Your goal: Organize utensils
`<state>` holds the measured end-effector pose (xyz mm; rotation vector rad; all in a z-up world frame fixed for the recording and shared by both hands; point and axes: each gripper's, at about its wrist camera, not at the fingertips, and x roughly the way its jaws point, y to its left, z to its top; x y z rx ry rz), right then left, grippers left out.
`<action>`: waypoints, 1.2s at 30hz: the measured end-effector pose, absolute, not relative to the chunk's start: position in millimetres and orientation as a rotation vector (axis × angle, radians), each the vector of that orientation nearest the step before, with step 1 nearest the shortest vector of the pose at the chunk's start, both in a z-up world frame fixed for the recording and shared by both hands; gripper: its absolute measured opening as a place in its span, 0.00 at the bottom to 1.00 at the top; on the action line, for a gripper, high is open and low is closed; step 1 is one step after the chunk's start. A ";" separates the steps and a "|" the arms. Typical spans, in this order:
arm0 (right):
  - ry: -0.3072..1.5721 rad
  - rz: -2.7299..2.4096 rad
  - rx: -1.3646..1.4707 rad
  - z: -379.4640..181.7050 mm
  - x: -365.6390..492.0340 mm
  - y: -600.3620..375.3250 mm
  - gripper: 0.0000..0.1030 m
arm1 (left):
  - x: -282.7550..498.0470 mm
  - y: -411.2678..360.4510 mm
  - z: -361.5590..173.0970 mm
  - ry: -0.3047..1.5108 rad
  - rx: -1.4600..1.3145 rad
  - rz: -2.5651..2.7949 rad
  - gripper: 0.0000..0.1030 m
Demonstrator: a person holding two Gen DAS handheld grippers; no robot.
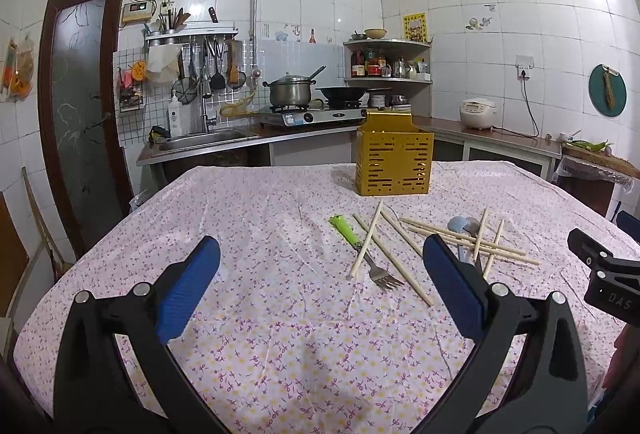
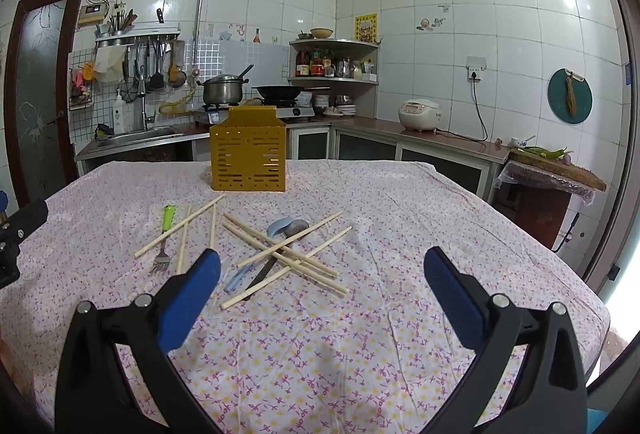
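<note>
A yellow slotted utensil holder [image 1: 394, 165] [image 2: 249, 159] stands upright at the far side of the table. In front of it lie several wooden chopsticks [image 1: 460, 240] [image 2: 288, 254], a fork with a green handle [image 1: 352, 240] [image 2: 166, 224], and two spoons, one blue [image 2: 276, 228] and one grey [image 2: 298, 226], under the chopsticks. My left gripper [image 1: 320, 262] is open and empty above the cloth, near the fork. My right gripper [image 2: 320, 274] is open and empty, just behind the chopstick pile. Its body also shows in the left wrist view [image 1: 608, 274].
The table [image 2: 360, 354] wears a pink flowered cloth. Behind it runs a kitchen counter with a sink [image 1: 200, 139], a gas stove with a pot [image 1: 290, 89] and a wok [image 1: 344, 91], and a rice cooker [image 2: 418, 113]. A chopping block [image 2: 556, 169] stands at the right.
</note>
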<state>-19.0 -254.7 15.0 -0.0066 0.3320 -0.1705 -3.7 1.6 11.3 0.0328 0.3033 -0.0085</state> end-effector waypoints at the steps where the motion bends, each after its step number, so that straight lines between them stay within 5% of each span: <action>1: 0.331 -0.171 -0.007 15.3 -19.2 -254.6 0.96 | -4.1 1.7 12.1 0.302 0.032 -0.010 0.95; 36: 0.309 -0.171 -0.002 14.3 -22.3 -258.5 0.96 | -1.6 1.2 6.7 0.315 0.034 -0.010 0.95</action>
